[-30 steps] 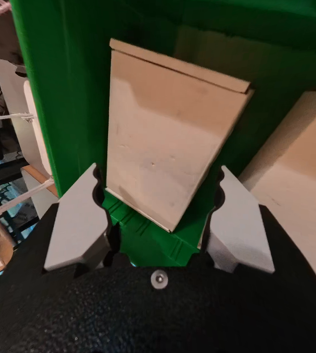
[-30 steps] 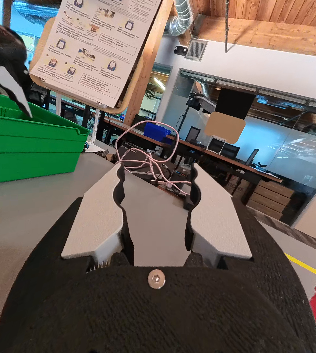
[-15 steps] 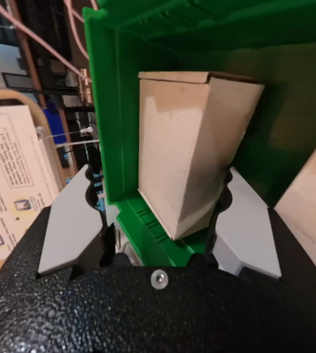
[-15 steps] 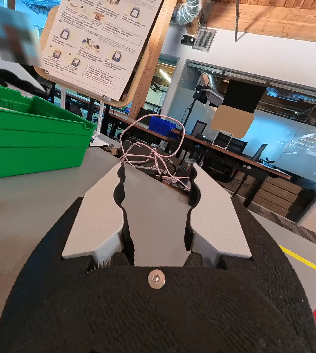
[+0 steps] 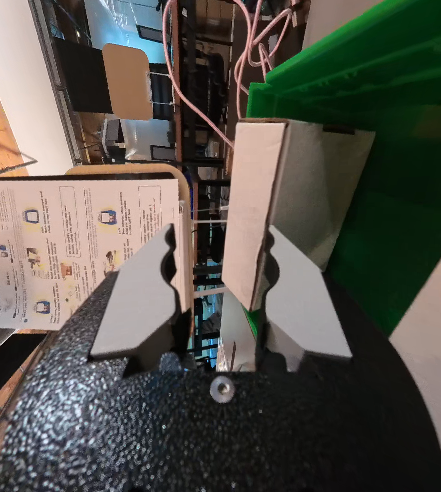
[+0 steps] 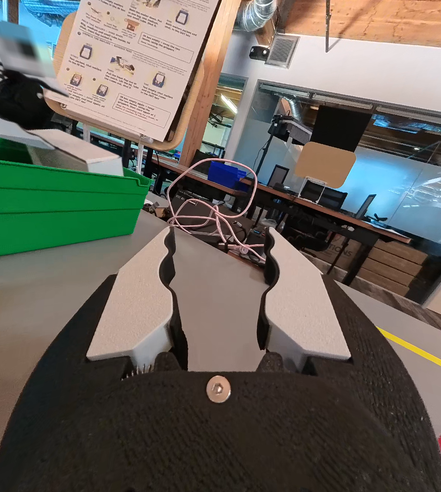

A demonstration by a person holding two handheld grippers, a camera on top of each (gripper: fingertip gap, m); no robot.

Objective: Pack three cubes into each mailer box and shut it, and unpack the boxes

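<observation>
Left wrist view: left gripper (image 5: 220, 263) lifts a shut mailer box (image 5: 251, 213) at green bin's (image 5: 400, 159) left edge; only right pad visibly touching, grip uncertain. Right gripper (image 6: 219, 266) released, idle over table (image 6: 41, 279).

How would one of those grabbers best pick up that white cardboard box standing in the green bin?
Probably across the narrow thickness of the mailer box, at its near end. It stands on edge in the green bin, so its thin side fits between the fingers; the broad faces look too wide.
</observation>
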